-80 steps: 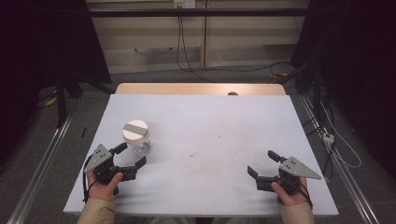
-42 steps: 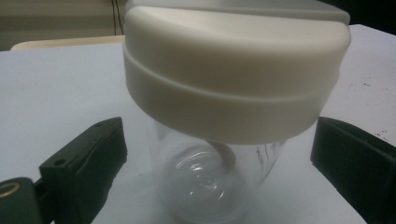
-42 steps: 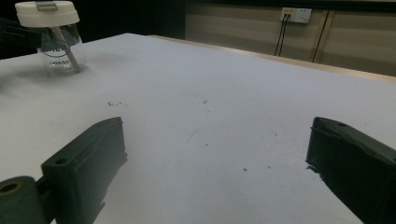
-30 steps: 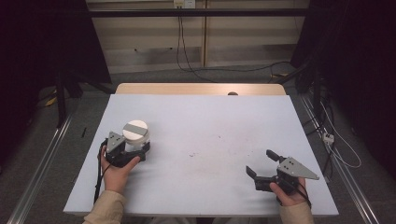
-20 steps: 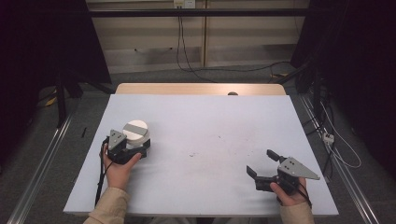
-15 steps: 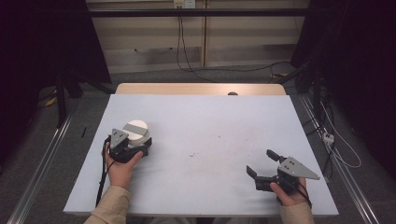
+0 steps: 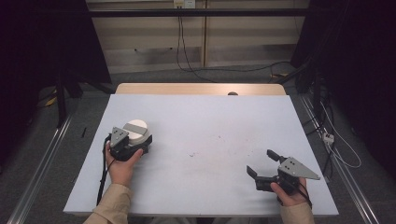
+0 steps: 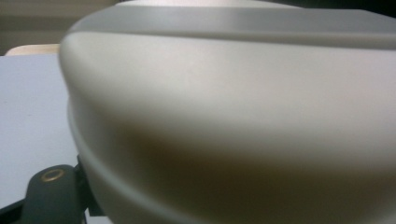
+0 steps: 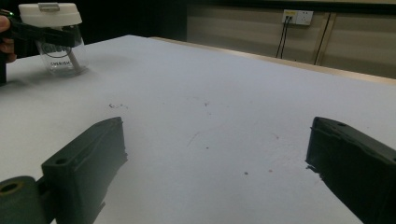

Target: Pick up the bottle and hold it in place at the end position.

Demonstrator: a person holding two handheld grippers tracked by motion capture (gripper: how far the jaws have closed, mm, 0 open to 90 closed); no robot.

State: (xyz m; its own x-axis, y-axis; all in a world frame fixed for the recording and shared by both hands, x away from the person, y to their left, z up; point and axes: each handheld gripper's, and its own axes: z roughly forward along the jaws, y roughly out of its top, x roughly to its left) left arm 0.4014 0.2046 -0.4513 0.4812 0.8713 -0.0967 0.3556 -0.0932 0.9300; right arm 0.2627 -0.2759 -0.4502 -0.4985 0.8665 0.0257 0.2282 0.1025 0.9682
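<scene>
High view: left claw [image 7: 136, 145] clamps jar [image 7: 137, 131].

Even overhead light brightens the table [image 7: 210, 140]; surroundings stay dark. Close before the left claw [image 8: 51, 186], the jar lid [image 8: 224, 102] blurs, shadowed underneath.

A wall socket [image 9: 300, 17] sits far ahead of the right gripper, cables [image 7: 180, 51] hanging below it. A power strip [image 7: 328, 137] lies on the floor to that gripper's right.
</scene>
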